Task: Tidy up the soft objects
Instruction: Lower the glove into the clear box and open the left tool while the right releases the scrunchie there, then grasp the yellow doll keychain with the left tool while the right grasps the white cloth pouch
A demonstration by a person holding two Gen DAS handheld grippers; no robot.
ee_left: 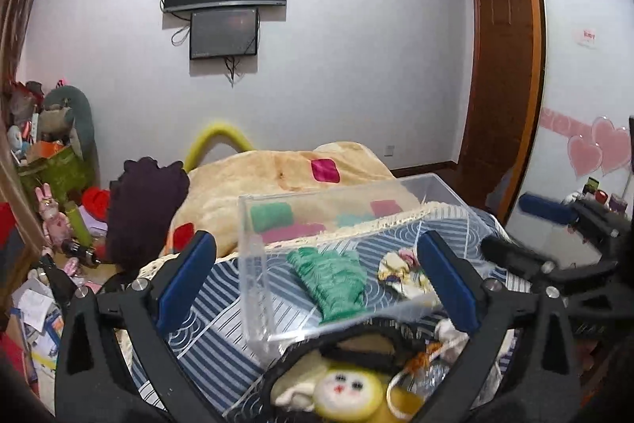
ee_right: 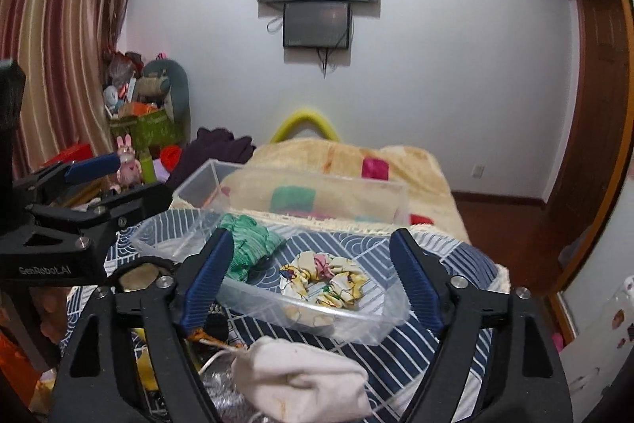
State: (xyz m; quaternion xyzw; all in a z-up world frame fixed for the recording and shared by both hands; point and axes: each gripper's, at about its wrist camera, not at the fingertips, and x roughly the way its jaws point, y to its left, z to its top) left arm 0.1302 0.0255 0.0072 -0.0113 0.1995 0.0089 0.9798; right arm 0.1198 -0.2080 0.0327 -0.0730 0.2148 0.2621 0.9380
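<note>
Both the left claw (ee_left: 317, 280) and right claw (ee_right: 311, 276) hang released above the clear bin (ee_right: 356, 320), which holds a green cloth (ee_right: 247, 244) and floral scrunchie (ee_right: 325, 276) just ahead of their tips.

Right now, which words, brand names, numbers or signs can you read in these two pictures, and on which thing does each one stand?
"GenRobot.AI": white letters on the black body of the left gripper, seen in the right wrist view.
Red characters on the small white sign on the wardrobe door: too blurred to read.
Print on the green box by the curtain: too small to read.
Nothing else can be read.
</note>
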